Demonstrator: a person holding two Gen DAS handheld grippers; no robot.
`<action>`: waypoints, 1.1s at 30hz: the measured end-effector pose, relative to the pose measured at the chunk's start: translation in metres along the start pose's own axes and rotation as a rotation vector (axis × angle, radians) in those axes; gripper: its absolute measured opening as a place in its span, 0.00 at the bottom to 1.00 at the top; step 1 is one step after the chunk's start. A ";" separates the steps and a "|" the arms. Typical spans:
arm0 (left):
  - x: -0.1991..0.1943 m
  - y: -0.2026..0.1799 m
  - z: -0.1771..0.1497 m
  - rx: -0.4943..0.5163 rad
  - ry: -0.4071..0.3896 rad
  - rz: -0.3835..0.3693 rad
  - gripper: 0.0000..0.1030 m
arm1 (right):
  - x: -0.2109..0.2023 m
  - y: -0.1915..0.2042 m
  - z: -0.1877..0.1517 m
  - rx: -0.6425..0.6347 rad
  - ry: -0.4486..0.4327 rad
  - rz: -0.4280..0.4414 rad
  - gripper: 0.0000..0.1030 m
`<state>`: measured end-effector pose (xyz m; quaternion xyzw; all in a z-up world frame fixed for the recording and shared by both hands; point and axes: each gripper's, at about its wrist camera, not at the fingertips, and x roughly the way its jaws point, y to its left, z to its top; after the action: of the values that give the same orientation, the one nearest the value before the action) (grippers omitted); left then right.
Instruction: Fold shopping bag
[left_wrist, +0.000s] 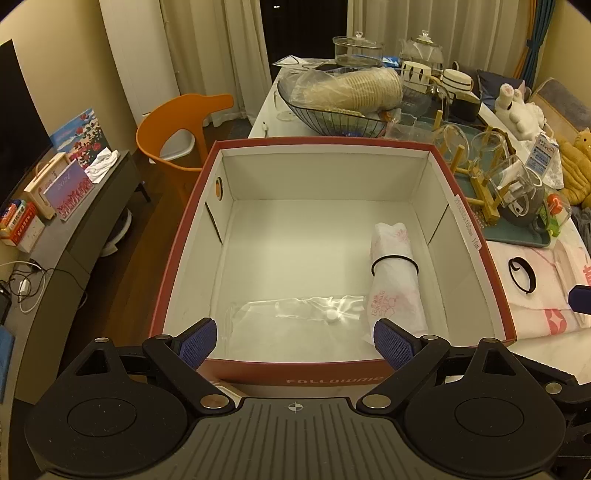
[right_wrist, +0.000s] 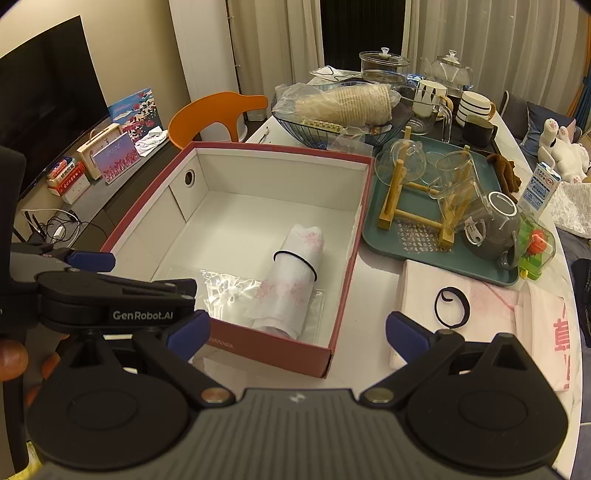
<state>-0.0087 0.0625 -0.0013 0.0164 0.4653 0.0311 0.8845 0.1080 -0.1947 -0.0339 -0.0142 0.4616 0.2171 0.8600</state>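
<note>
One rolled bag (left_wrist: 397, 280) lies banded in the box (right_wrist: 347, 258); a flat bag (right_wrist: 491, 306) waits near the bench's right edge with a loose band (right_wrist: 451, 305) on it. Both grippers' fingers (left_wrist: 393, 349) stand apart, empty; a careless grab could flick the band off

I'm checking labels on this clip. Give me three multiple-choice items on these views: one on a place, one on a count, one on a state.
1. Where is the rolled bag?
A in the box
B on the tray
C on the chair

2. How many black bands show?
A one
B two
C four

3. How does the left gripper stand?
A shut on the bag
B shut, empty
C open

Key: 1 A, it lies on the box floor. 2 B, one band rings the roll, another band lies on the flat bag. 3 C, fingers apart, nothing between.
</note>
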 end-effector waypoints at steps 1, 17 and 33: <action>0.000 0.000 0.000 0.001 0.000 0.001 0.90 | 0.000 0.000 0.000 0.001 0.000 0.000 1.00; 0.004 -0.004 0.002 0.009 0.004 0.005 0.90 | 0.004 -0.007 -0.001 0.012 0.004 -0.003 1.00; 0.006 -0.007 0.003 0.016 0.007 0.003 0.90 | 0.003 -0.009 0.000 0.014 0.008 -0.006 1.00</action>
<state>-0.0027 0.0563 -0.0051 0.0242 0.4686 0.0288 0.8826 0.1125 -0.2018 -0.0376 -0.0105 0.4665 0.2111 0.8589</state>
